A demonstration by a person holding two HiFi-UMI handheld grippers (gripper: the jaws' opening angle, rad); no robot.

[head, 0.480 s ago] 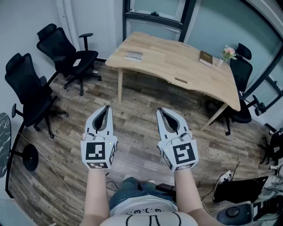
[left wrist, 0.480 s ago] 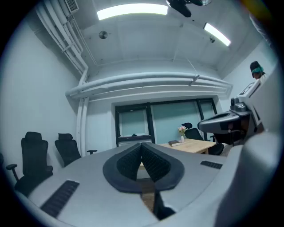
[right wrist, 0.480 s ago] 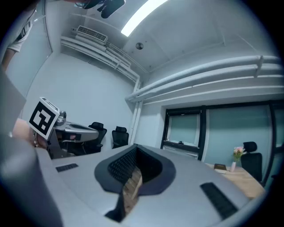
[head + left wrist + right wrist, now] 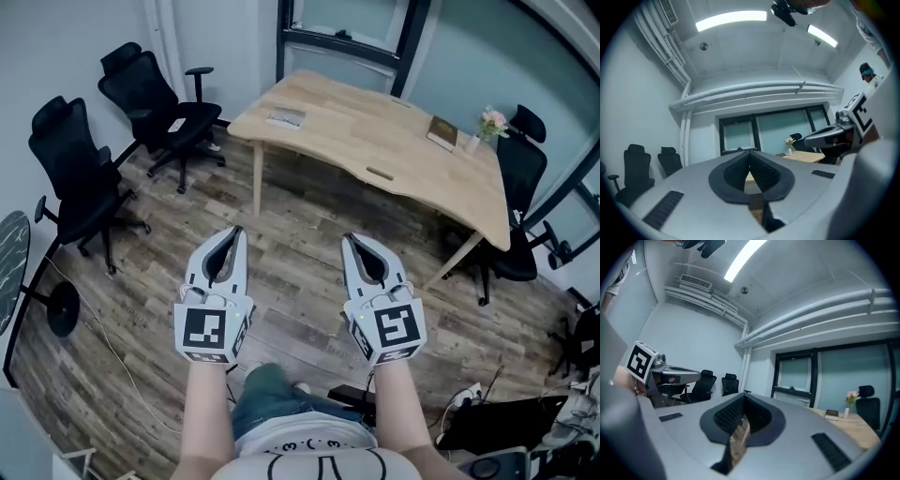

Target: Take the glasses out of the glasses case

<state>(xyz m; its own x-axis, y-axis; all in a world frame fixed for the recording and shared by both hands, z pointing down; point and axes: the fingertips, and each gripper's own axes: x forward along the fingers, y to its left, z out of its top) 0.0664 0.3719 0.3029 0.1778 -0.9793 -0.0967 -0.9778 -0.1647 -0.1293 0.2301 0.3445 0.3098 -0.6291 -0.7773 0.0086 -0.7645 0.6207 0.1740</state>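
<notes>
Head view shows left hand-held gripper (image 4: 233, 232) and right hand-held gripper (image 4: 349, 239) both pressed together.

1 small, flat, grey thing (image 4: 284, 117) lies on the light wooden table (image 4: 375, 141), near the table's left end. It may be the glasses case, but it is too far off and too small to tell. It lies flat, alone on that part of the table top.
</notes>
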